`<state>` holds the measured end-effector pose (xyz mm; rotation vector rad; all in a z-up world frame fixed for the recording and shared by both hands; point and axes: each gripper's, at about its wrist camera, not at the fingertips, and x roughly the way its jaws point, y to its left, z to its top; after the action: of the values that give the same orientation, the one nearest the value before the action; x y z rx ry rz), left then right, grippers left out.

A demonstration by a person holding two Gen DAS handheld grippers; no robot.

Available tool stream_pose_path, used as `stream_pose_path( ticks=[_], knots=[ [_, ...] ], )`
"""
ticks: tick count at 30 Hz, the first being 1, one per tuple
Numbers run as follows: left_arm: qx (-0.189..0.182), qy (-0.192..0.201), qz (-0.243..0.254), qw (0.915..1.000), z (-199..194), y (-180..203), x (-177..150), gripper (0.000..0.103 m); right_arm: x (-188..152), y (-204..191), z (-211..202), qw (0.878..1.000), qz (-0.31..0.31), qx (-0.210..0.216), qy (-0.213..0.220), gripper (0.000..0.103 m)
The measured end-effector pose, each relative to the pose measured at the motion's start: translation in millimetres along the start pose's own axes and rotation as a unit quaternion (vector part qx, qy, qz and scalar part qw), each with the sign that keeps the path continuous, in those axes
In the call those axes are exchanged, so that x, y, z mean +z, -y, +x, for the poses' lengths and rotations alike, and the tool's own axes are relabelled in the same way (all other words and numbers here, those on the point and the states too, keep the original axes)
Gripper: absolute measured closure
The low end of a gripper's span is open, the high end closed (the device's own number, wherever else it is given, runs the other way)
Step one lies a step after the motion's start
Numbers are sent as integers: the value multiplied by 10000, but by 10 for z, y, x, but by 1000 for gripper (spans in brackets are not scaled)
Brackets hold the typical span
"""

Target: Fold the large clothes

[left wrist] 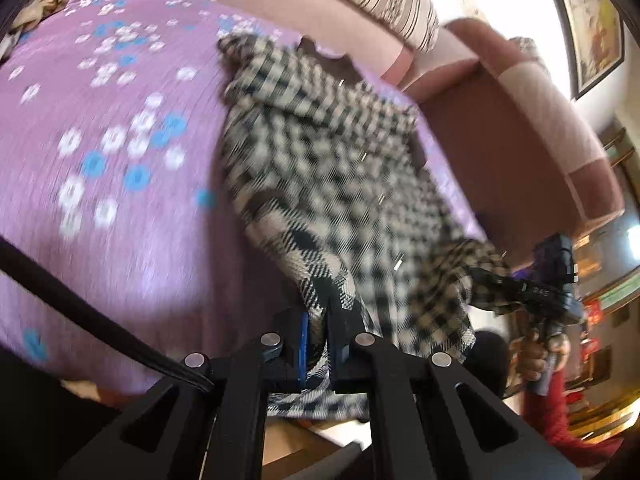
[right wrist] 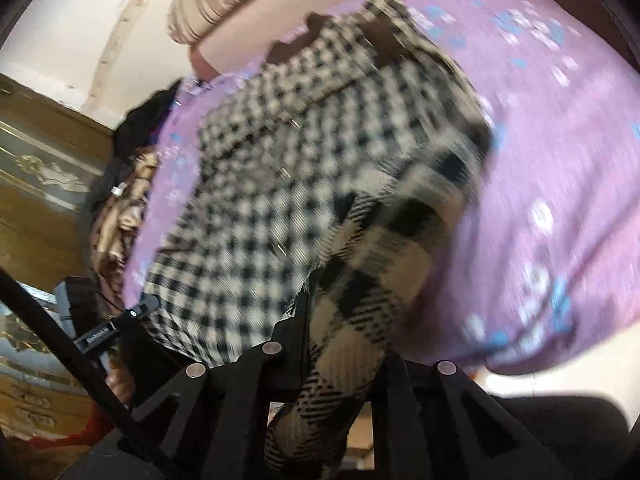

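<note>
Both grippers are clamped on the bottom hem of the checked shirt (left wrist: 320,168), the left gripper (left wrist: 318,320) with cloth pinched right between its nearly closed jaws and the right gripper (right wrist: 320,320) closed on the other corner. The rest of it lies ahead of the jaws on the purple bedspread (left wrist: 100,120). My guess is they're holding the hem taut so it folds over flat.

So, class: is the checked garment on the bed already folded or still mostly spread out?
Mostly spread: the checked garment lies long across the purple bedspread, collar far, while the left tongs and right tongs each pinch its near edge.
</note>
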<state>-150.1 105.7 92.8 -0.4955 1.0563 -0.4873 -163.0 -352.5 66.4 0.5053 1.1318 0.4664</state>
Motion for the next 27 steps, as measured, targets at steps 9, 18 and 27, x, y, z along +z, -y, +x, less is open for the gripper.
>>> stream_pose_path(
  ticks=[9,18,27],
  knots=[
    [592,672,-507,9947,489,-63,1800,96,1554,-24,50,9919,124,-135,1258,93],
    [420,889,-1513,9836,922,-653,2477,45,2428,386,637,9734,454,-1368,1781,49],
    [766,1157,-917,9861,686,-475,2317,31,2267,309,492,9679,386,-1339,2089,48]
  ],
)
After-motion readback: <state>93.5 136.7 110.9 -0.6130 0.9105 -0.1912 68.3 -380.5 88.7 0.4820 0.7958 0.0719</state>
